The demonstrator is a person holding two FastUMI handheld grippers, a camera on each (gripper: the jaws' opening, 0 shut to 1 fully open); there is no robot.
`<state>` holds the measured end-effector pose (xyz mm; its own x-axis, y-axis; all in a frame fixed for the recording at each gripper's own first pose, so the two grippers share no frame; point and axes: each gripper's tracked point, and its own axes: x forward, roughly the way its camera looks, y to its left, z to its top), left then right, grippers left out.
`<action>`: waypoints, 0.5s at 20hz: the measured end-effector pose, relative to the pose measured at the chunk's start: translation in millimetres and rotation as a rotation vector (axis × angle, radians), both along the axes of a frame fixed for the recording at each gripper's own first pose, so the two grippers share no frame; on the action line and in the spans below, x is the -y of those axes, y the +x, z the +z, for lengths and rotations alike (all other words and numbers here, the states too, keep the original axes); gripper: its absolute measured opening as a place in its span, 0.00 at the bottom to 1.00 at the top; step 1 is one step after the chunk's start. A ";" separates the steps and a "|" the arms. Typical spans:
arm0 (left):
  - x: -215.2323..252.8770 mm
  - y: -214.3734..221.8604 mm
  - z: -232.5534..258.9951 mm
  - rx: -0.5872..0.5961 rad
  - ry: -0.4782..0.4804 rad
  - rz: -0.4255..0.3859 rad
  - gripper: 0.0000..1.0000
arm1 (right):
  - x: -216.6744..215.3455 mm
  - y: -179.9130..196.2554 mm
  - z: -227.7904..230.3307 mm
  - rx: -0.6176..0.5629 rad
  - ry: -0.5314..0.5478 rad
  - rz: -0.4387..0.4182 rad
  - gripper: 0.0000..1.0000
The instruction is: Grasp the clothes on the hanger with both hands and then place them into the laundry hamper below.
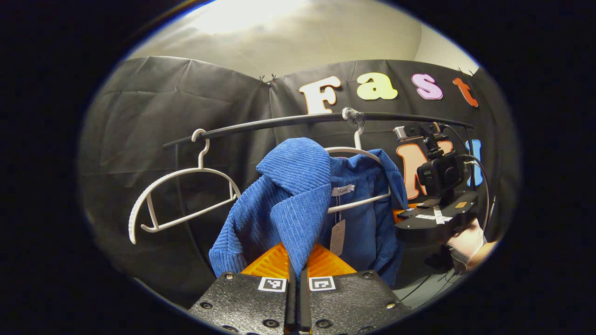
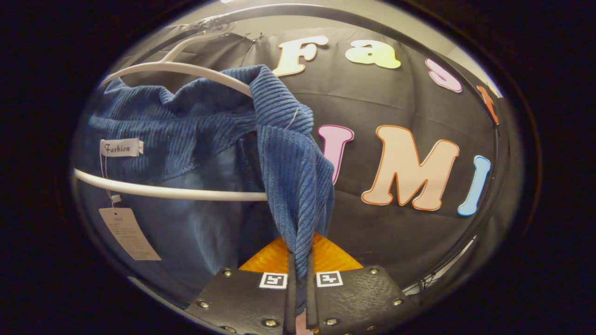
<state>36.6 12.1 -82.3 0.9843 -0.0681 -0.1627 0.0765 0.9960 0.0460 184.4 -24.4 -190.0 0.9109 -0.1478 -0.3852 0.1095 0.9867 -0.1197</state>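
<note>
Fingers (image 1: 321, 263) of your left gripper (image 1: 298, 272) pinch the blue ribbed corduroy jacket (image 1: 298, 195) at one shoulder; your right gripper (image 2: 300, 267) clamps the other. It hangs on a white plastic hanger (image 2: 177, 191) under the black rail (image 1: 279, 122), beside an empty white hanger (image 1: 179, 195).

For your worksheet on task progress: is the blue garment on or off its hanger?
On: the blue garment drapes over the white hanger; both claws grip it.

I work in a staged recording booth, not a home: black cloth (image 1: 153, 121) is clipped up as walls under a plain pale ceiling (image 1: 298, 37), a bare clothes rail (image 1: 288, 122) carries white hangers (image 1: 181, 195), and cables (image 1: 479, 167) trail nearby.
</note>
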 end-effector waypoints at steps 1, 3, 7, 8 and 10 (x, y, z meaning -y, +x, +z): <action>-0.6 -0.1 0.4 -0.001 -0.001 0.000 0.05 | 2.3 0.0 2.0 0.001 -0.004 -0.004 0.09; -1.3 -0.3 0.7 0.000 -0.005 0.001 0.05 | 7.0 6.4 -0.4 0.003 -0.002 0.010 0.02; -8.0 0.4 2.8 0.012 0.013 0.009 0.05 | 21.3 0.7 21.0 0.029 -0.022 0.004 0.02; -9.6 -0.4 3.1 0.014 0.013 0.011 0.04 | 29.6 1.3 26.8 0.041 -0.027 -0.010 0.01; -11.1 -0.7 3.2 0.013 0.011 0.010 0.05 | 43.5 3.7 34.4 0.051 -0.019 -0.036 0.01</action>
<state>35.9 23.3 -79.2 0.9869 -0.0568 -0.1510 0.0662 0.9961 0.0579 188.1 -67.9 -155.6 0.9234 -0.1873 -0.3351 0.1510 0.9798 -0.1314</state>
